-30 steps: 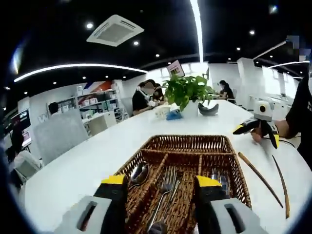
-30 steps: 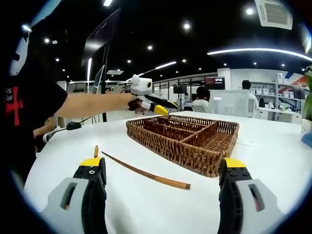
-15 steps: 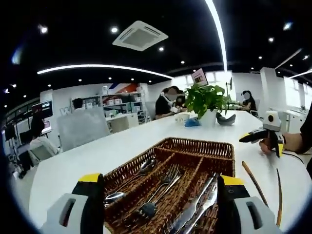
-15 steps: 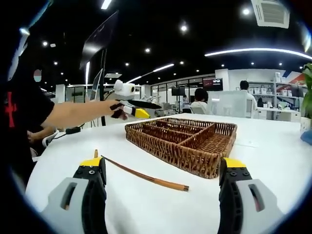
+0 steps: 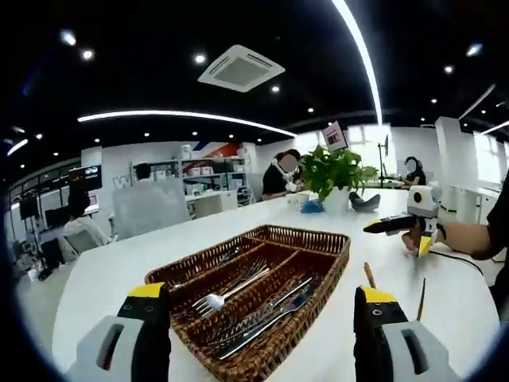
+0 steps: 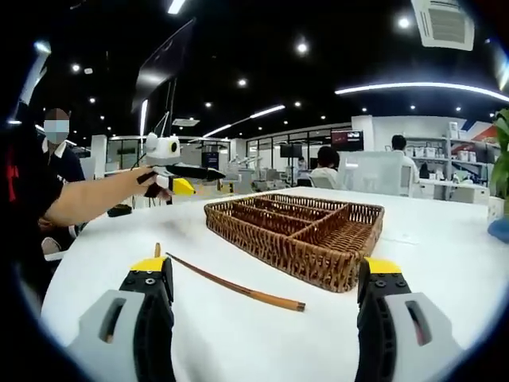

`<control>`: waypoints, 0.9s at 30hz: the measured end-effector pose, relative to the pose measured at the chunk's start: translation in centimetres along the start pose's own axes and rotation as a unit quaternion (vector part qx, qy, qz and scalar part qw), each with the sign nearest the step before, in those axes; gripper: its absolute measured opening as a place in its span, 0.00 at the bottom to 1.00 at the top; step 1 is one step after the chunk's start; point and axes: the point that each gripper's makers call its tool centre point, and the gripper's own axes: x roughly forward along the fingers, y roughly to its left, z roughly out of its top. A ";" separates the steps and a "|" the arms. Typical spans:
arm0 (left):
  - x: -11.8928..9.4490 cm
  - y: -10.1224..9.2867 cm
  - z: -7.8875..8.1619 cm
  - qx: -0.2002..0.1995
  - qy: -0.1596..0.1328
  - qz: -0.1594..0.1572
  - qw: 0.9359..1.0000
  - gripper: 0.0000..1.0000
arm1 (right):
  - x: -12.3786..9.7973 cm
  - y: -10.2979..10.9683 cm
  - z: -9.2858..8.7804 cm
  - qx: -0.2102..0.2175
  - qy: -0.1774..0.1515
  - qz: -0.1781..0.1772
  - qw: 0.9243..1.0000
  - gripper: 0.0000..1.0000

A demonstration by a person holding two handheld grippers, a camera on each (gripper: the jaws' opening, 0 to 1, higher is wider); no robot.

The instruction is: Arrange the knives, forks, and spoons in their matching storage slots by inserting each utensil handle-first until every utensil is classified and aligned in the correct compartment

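While the silver forks (image 5: 227,292), knives (image 5: 266,314) and a spoon (image 5: 227,256) already lie in the brown woven wicker tray (image 5: 318,267) mid-bench, both tools (image 5: 258,318) (image 6: 266,294) gape wide, empty; two brown chopsticks (image 6: 235,285) remain outside, right.
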 end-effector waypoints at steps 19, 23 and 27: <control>-5.1 -3.5 -2.6 -0.011 -0.038 0.026 0.999 1.00 | -1.7 -1.9 -0.6 -0.023 0.026 -0.037 0.999 0.99; -5.1 -3.4 -3.6 0.000 -0.033 0.031 0.999 1.00 | -1.6 -2.0 -0.3 -0.017 0.015 -0.037 0.999 0.99; -5.1 -3.7 -3.6 0.005 -0.046 0.022 0.999 1.00 | -1.7 -2.2 -0.7 -0.027 0.025 -0.040 0.999 0.99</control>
